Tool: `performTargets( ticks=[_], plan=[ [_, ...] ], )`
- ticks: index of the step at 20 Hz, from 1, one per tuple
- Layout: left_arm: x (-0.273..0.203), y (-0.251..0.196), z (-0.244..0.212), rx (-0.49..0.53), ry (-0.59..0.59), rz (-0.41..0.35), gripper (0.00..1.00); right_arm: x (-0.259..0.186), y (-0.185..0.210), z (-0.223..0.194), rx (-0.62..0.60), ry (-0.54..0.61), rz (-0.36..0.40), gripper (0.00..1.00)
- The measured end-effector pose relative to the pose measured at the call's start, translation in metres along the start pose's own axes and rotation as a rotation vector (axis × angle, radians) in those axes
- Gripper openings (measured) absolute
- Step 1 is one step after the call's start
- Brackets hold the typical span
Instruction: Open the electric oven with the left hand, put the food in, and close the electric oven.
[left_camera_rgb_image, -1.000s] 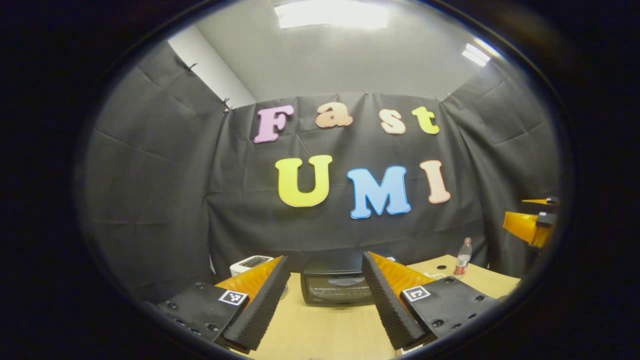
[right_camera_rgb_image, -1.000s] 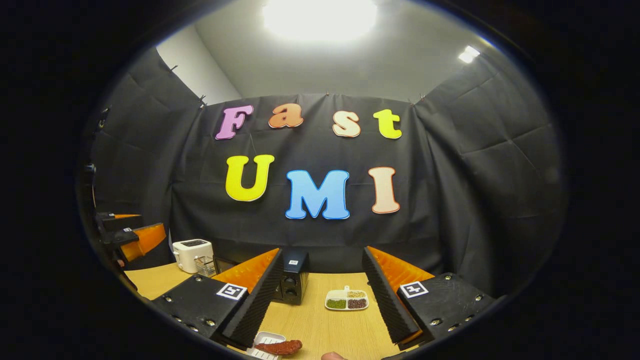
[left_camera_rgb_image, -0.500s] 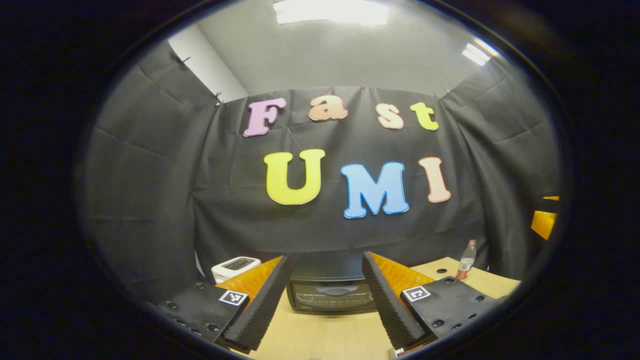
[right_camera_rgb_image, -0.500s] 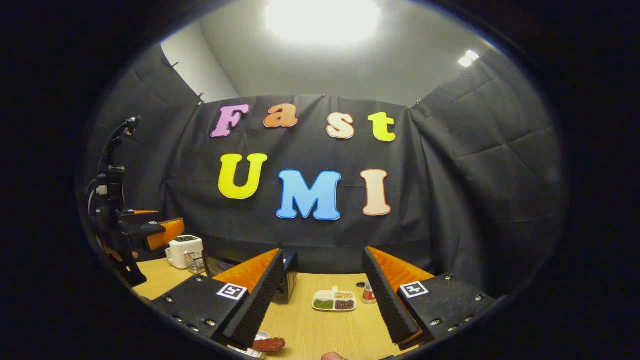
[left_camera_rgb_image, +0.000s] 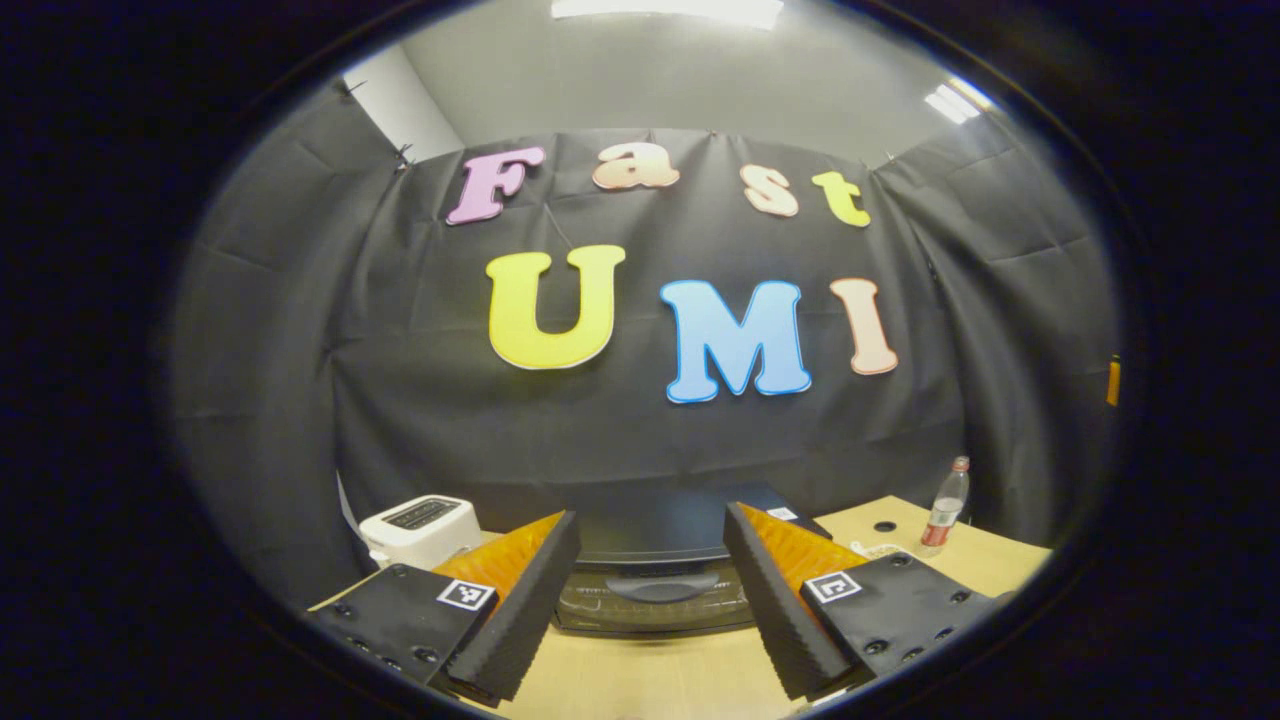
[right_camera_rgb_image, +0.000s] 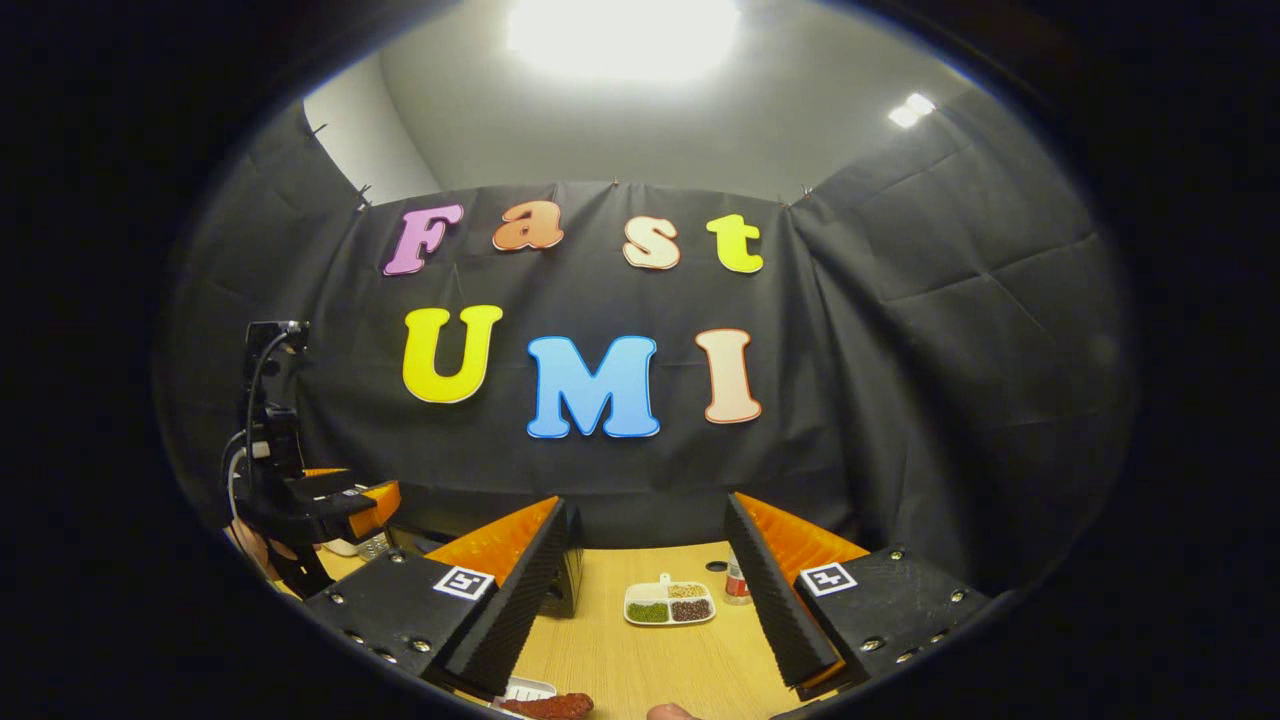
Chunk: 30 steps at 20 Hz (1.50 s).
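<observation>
Between the left gripper's (left_camera_rgb_image: 650, 600) spread fingers sits the closed oven (left_camera_rgb_image: 655, 575).

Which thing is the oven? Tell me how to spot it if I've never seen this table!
Look at the wooden table by the black cloth wall. The electric oven is the wide dark box at the back, straight ahead between the left gripper's open fingers. Unlike the small white toaster beside it, it has a glass door with a curved handle.

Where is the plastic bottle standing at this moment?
In the left gripper view, the bottle stands upright at the far right of the wooden table, near the black cloth wall and to the right of the electric oven.
</observation>
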<state>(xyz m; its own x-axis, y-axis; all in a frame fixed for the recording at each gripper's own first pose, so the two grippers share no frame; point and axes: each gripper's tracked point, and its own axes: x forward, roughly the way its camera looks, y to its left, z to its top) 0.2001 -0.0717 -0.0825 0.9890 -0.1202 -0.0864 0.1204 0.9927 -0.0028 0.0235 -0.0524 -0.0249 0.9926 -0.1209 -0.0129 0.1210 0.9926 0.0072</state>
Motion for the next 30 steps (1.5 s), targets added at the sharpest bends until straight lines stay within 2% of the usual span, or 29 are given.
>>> performTargets(
  ticks=[7,8,10,12,14,15,19,20,21,22,24,25,27,28,30],
  plan=[
    [0.064,-0.004,-0.048,-0.002,0.057,-0.024,0.96,0.01,-0.01,-0.01,-0.048,0.047,-0.11,0.96],
    [0.071,-0.007,-0.056,-0.001,0.065,-0.034,0.91,0.01,-0.013,-0.012,-0.059,0.055,-0.129,0.96],
    [0.084,-0.015,-0.068,-0.006,0.076,-0.054,1.0,0.011,-0.014,-0.015,-0.084,0.073,-0.154,0.95],
    [0.098,-0.02,-0.082,-0.006,0.092,-0.062,0.91,0.01,-0.017,-0.014,-0.104,0.08,-0.175,0.95],
    [0.108,-0.02,-0.097,0.0,0.111,-0.055,1.0,0.01,-0.019,-0.012,-0.111,0.082,-0.195,0.95],
    [0.113,-0.018,-0.102,0.002,0.114,-0.045,1.0,0.009,-0.019,-0.012,-0.111,0.085,-0.202,0.95],
    [0.127,-0.015,-0.134,0.002,0.166,-0.031,1.0,0.008,-0.024,-0.011,-0.127,0.086,-0.225,0.95],
    [0.125,-0.015,-0.138,0.0,0.177,-0.028,0.97,0.008,-0.025,-0.012,-0.125,0.091,-0.229,0.95],
    [0.13,-0.015,-0.135,0.002,0.144,-0.028,0.97,0.008,-0.025,-0.013,-0.12,0.096,-0.231,0.95],
    [0.128,-0.016,-0.137,0.007,0.158,-0.024,1.0,0.008,-0.024,-0.013,-0.114,0.099,-0.231,0.95],
    [0.127,-0.016,-0.138,-0.003,0.149,-0.014,1.0,0.008,-0.022,-0.012,-0.115,0.096,-0.223,0.95],
    [0.124,-0.016,-0.138,-0.003,0.145,-0.011,0.96,0.01,-0.022,-0.012,-0.12,0.093,-0.219,0.95],
    [0.116,-0.016,-0.14,-0.002,0.141,-0.01,1.0,0.012,-0.018,-0.009,-0.123,0.088,-0.203,0.95],
    [0.111,-0.016,-0.139,0.002,0.135,-0.012,0.97,0.011,-0.015,-0.009,-0.123,0.087,-0.188,0.95],
    [0.099,-0.017,-0.142,0.004,0.14,-0.015,1.0,0.013,-0.013,-0.006,-0.143,0.077,-0.169,0.95]
  ],
)
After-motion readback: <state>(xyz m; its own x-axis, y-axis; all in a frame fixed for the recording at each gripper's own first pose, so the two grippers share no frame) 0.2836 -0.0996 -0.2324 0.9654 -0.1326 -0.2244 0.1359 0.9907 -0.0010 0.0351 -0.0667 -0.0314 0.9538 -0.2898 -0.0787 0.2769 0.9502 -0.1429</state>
